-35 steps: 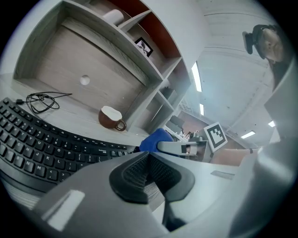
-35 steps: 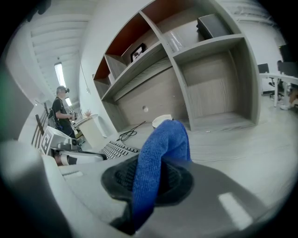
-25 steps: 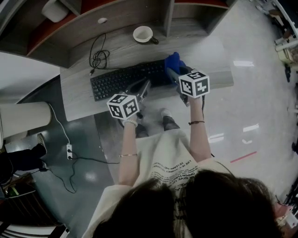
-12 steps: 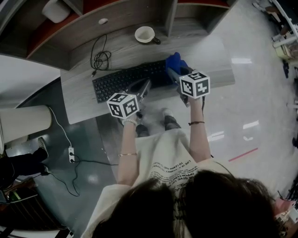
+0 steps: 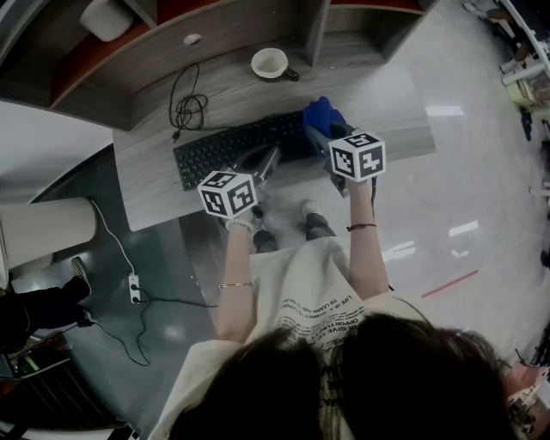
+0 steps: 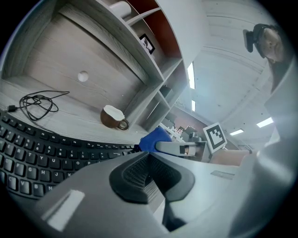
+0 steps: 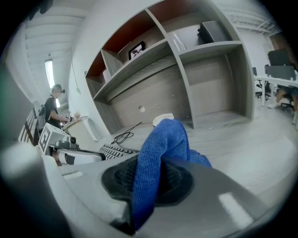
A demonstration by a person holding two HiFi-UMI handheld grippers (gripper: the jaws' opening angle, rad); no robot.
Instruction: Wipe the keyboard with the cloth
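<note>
A black keyboard (image 5: 232, 146) lies across the grey desk (image 5: 155, 185). My right gripper (image 5: 318, 133) is shut on a blue cloth (image 5: 320, 113), which bunches up over the keyboard's right end. In the right gripper view the cloth (image 7: 160, 153) runs out from between the jaws, with the keyboard (image 7: 115, 151) beyond to the left. My left gripper (image 5: 268, 161) is over the keyboard's near edge, left of the cloth. Its jaws are shut with nothing between them in the left gripper view (image 6: 149, 160), where the keyboard (image 6: 42, 153) and the cloth (image 6: 153, 138) lie ahead.
A brown cup (image 5: 270, 64) with a white inside stands at the back of the desk. A coiled black cable (image 5: 183, 107) lies behind the keyboard. Shelf compartments (image 5: 223, 21) rise behind the desk. A power strip (image 5: 134, 288) and cables lie on the floor at the left.
The desk has drifted slightly to the right in the head view. Both grippers stay almost where they were, the right still shut on the cloth.
</note>
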